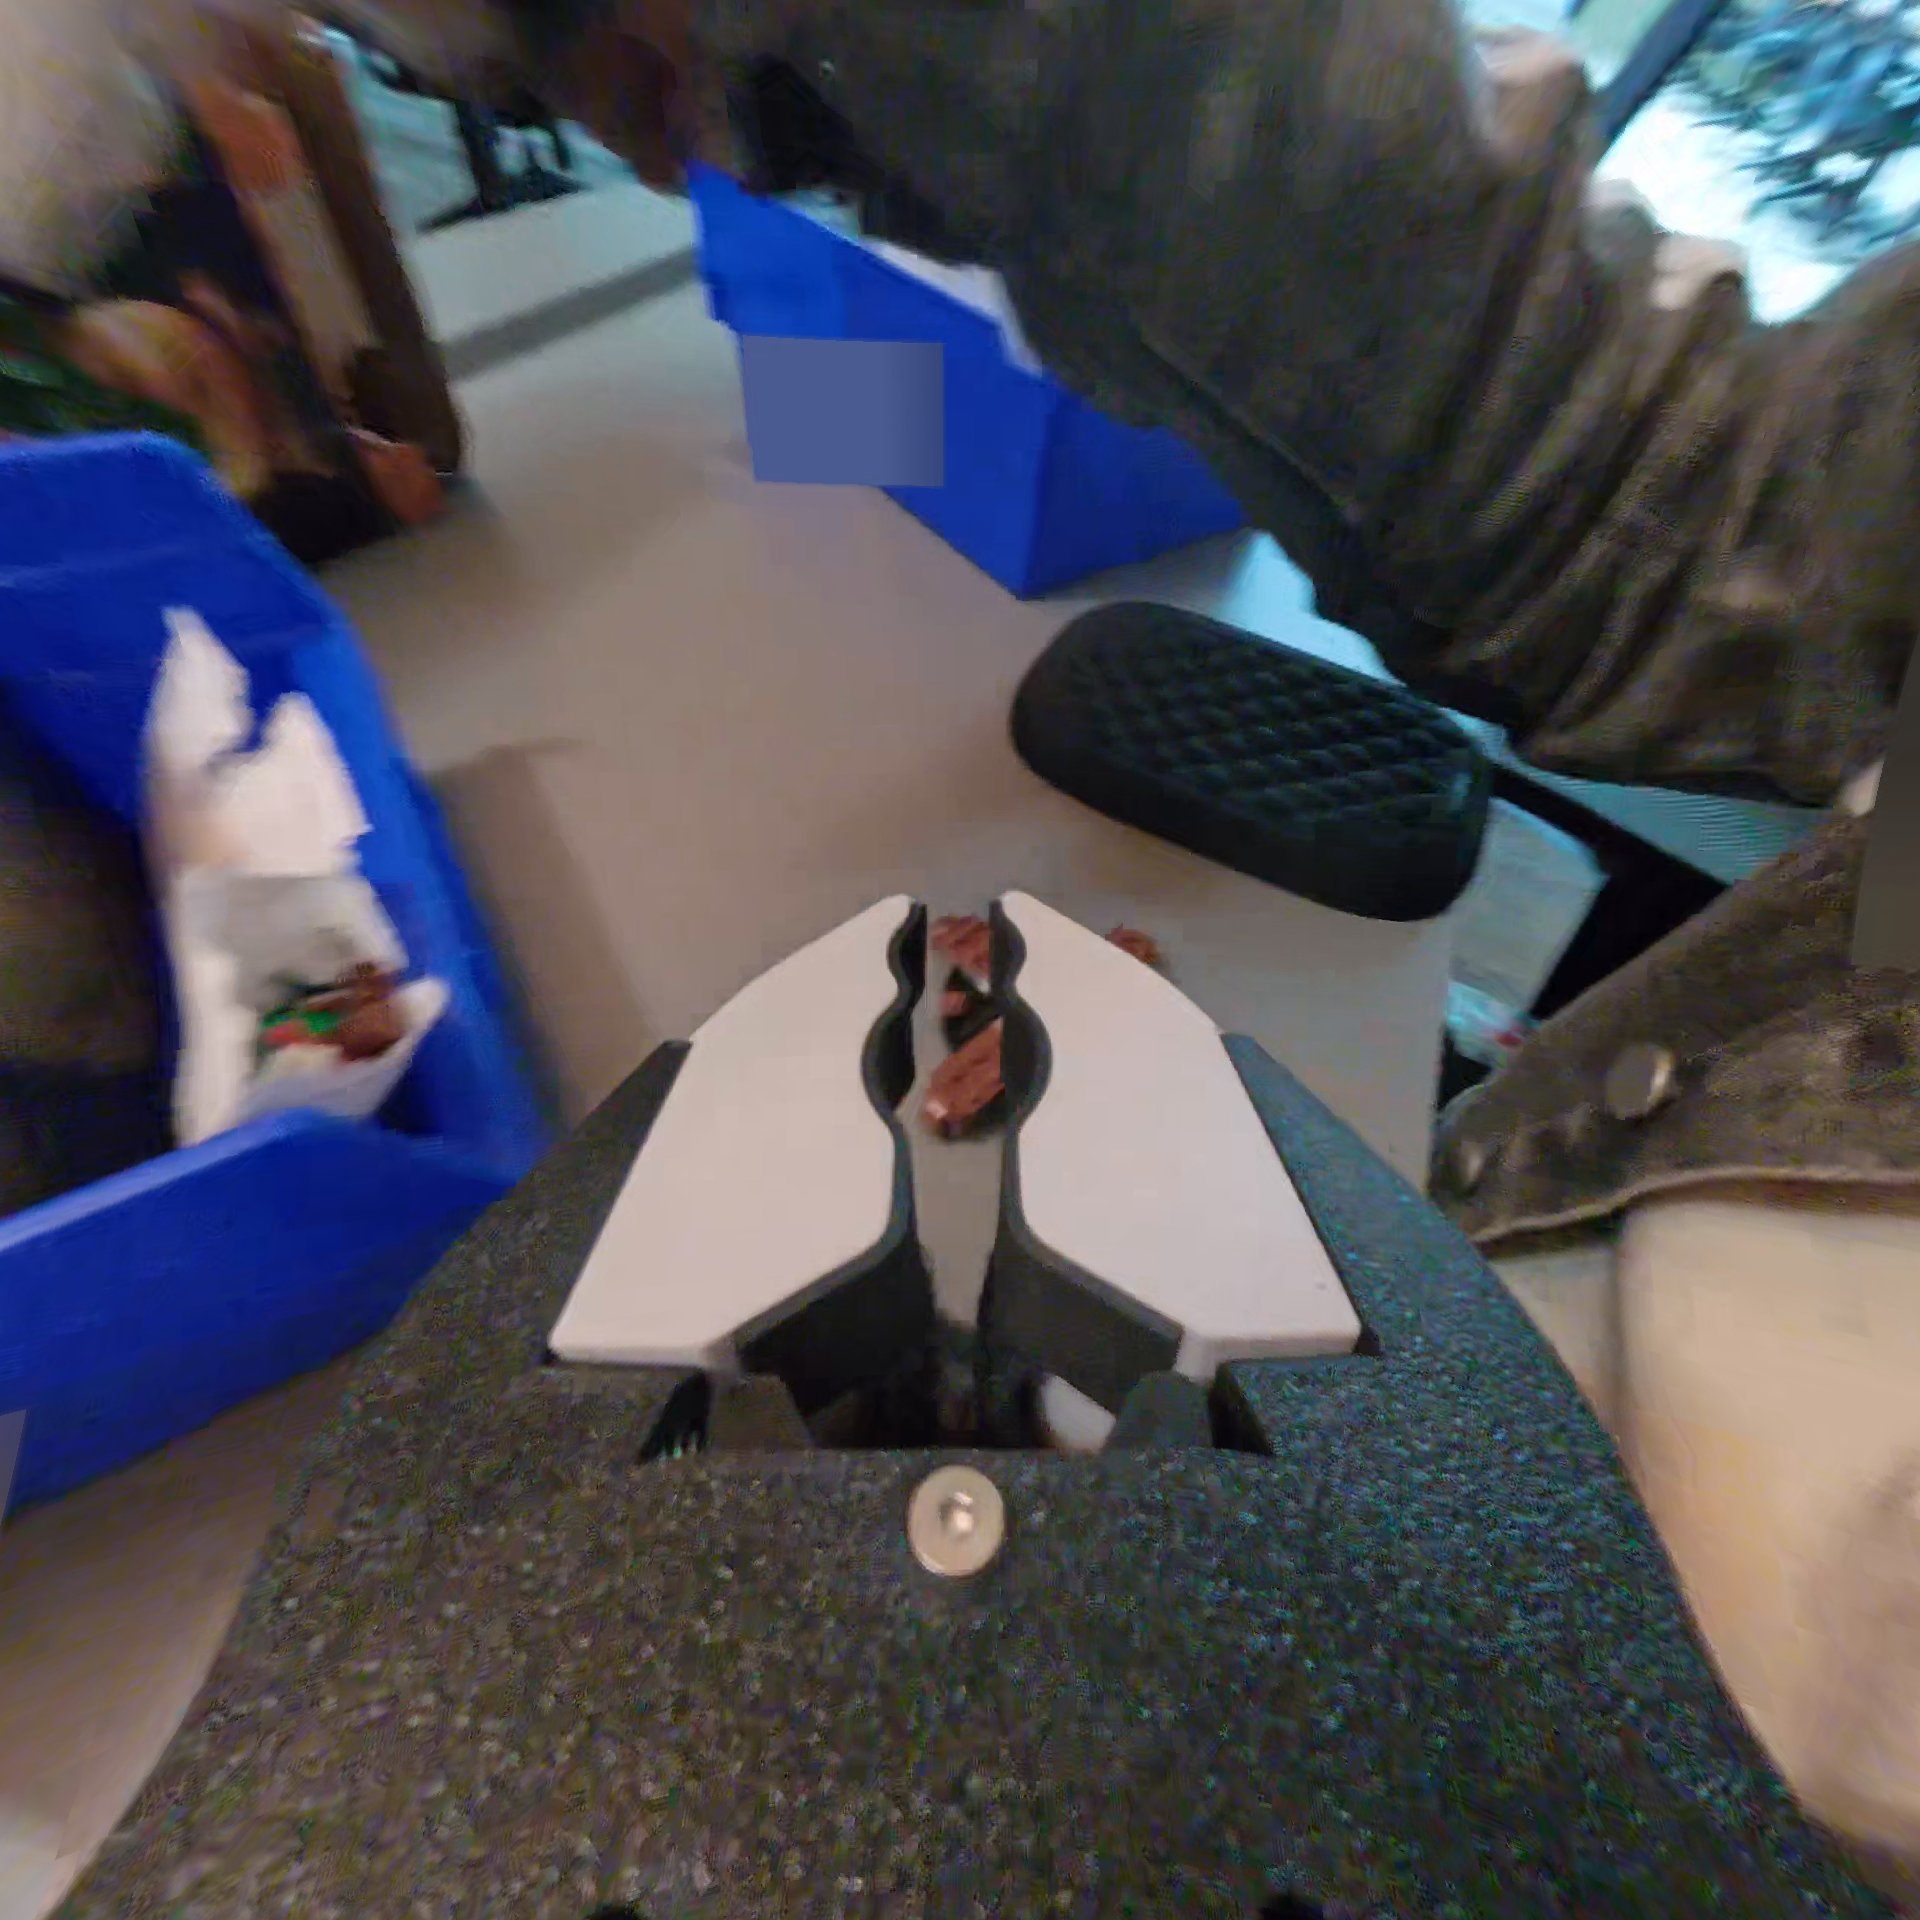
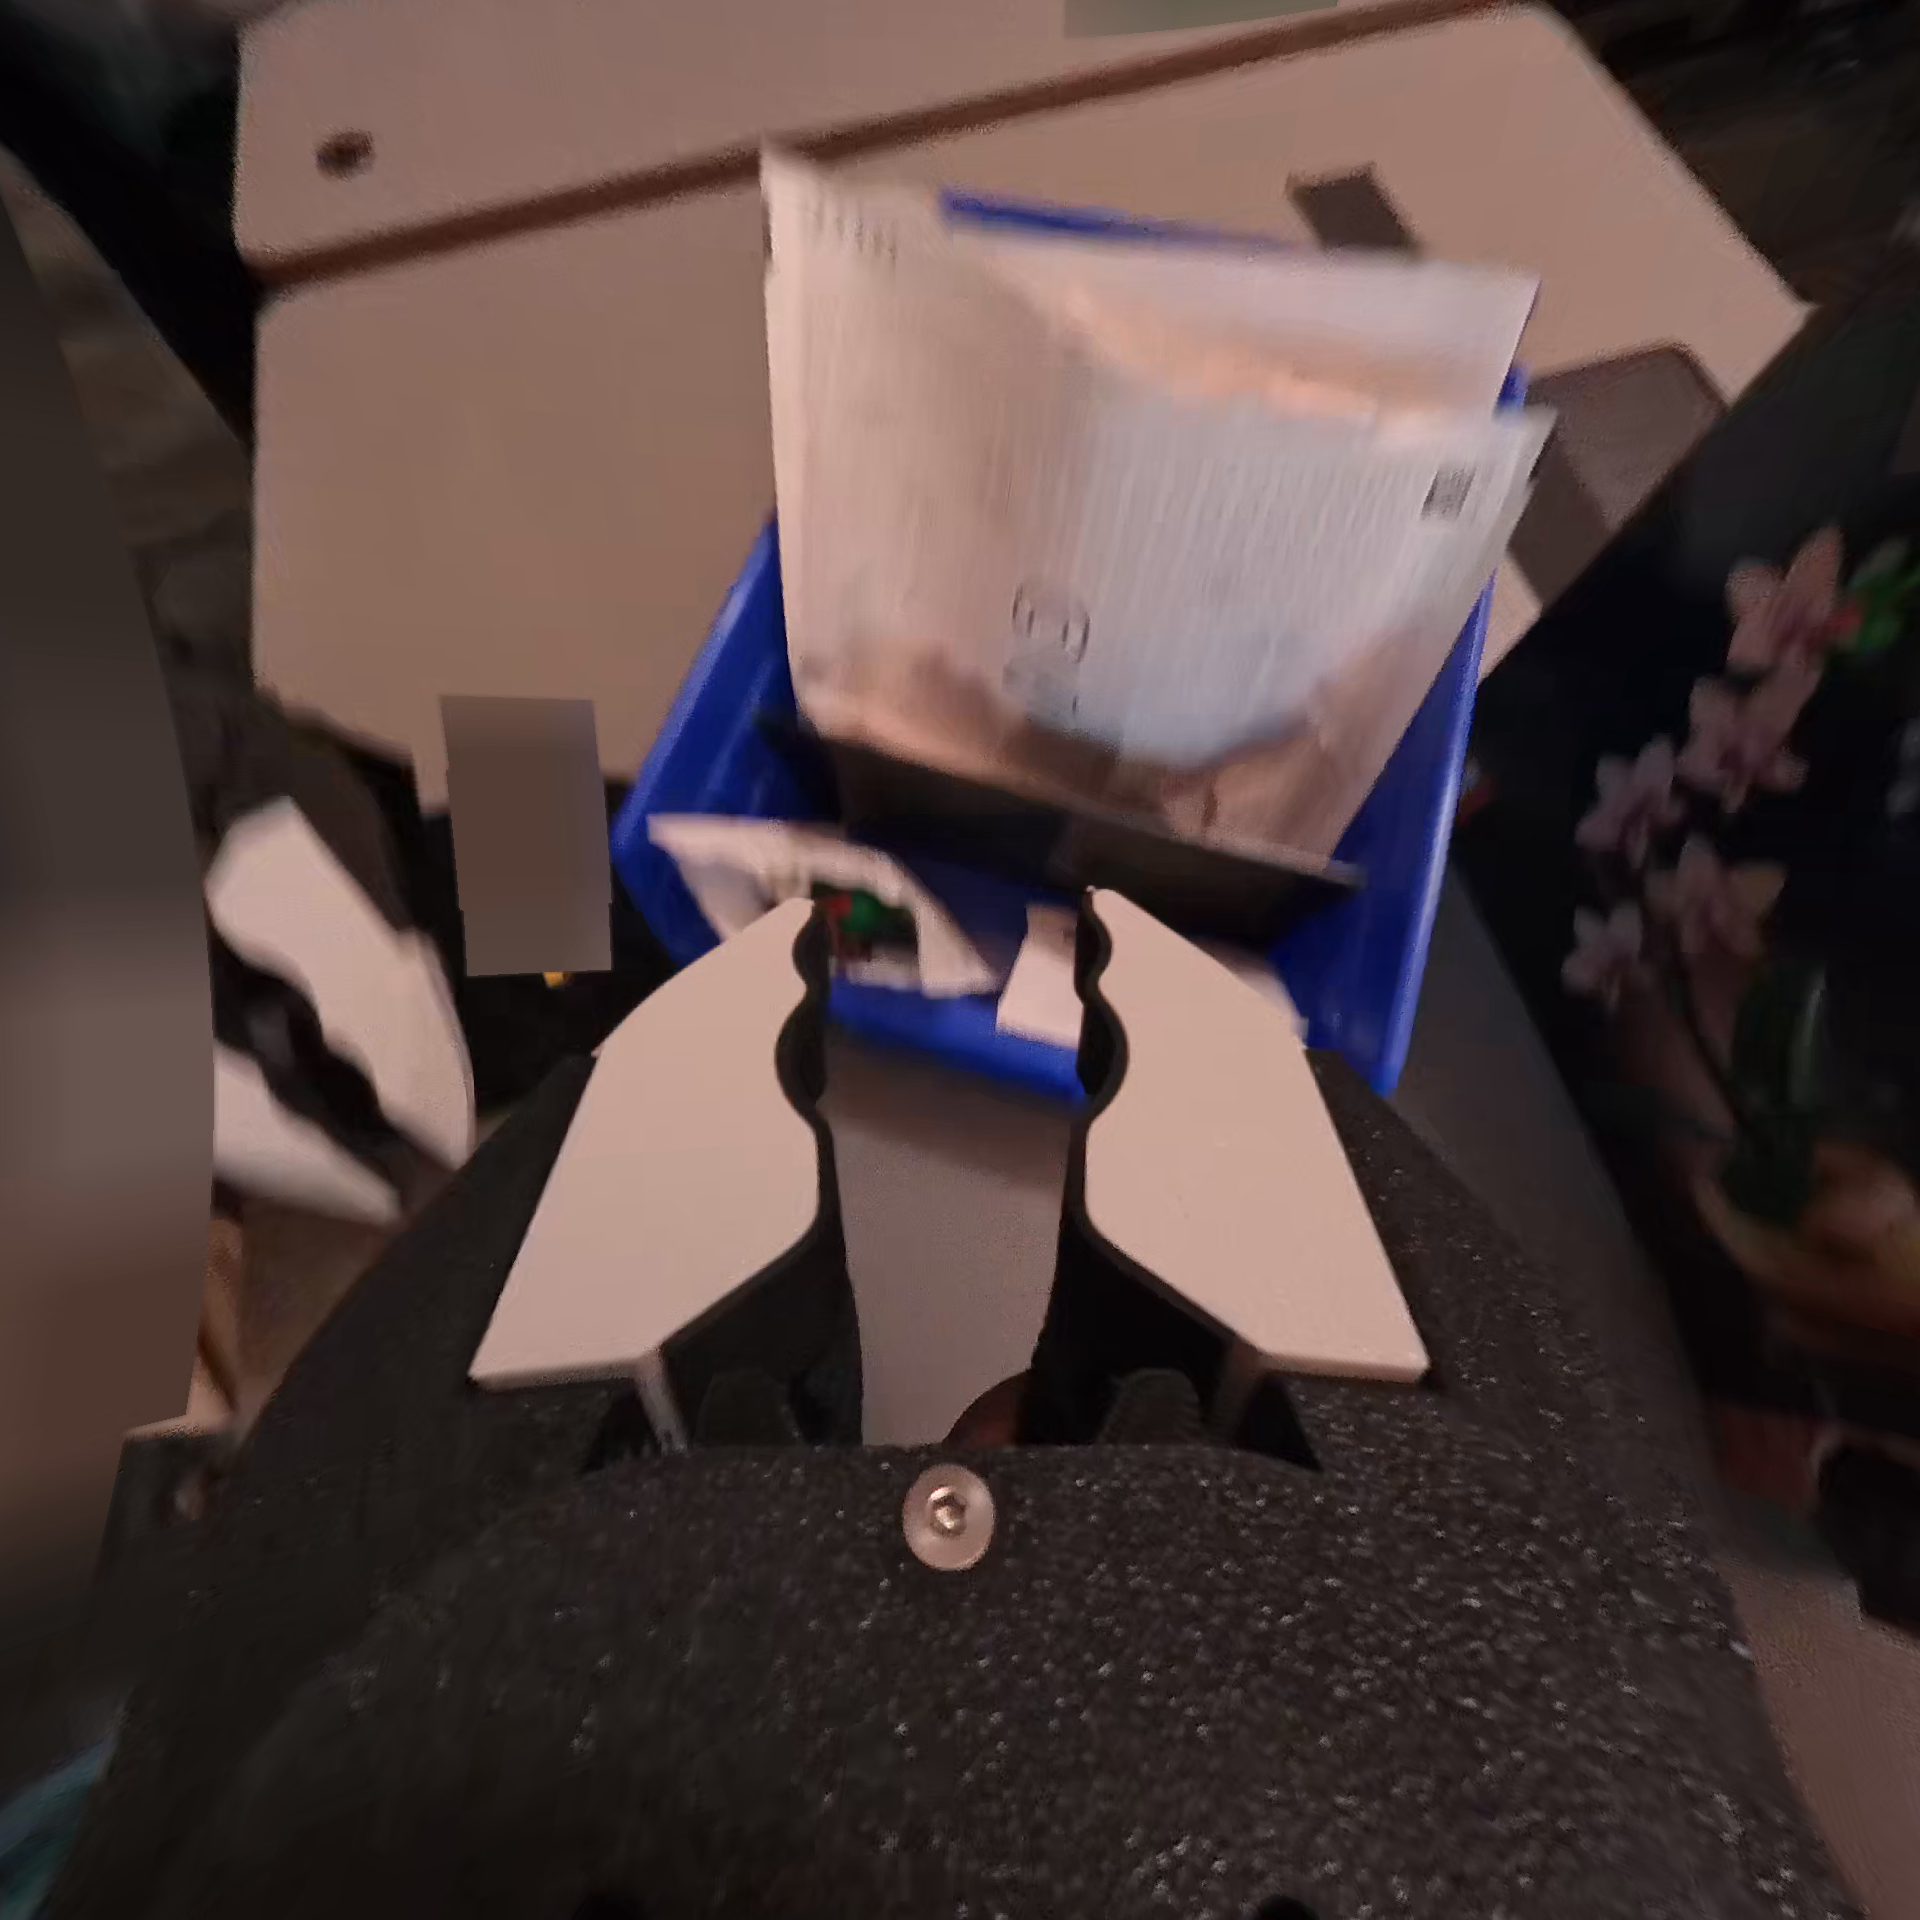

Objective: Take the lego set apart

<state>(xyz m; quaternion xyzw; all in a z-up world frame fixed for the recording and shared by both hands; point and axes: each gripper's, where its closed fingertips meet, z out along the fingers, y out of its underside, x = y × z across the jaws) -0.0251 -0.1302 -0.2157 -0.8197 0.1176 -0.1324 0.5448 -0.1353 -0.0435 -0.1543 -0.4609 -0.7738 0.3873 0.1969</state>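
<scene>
Small reddish-brown lego pieces (image 1: 964, 1081) between left fingers (image 1: 790, 1132).

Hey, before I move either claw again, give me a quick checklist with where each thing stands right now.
1. Left claw gripping a piece: ok, nearly shut on a small brown brick.
2. Right claw free: ok, open with nothing between its fingers.
3. Blue bin ahead of the right claw: ok, directly in front.
4. Room in that bin: cannot tell, white paper bags fill much of it.
5. Sharp view: not ok, both views are blurred.
6. Flower model: cannot tell, dim at the right edge.
</scene>
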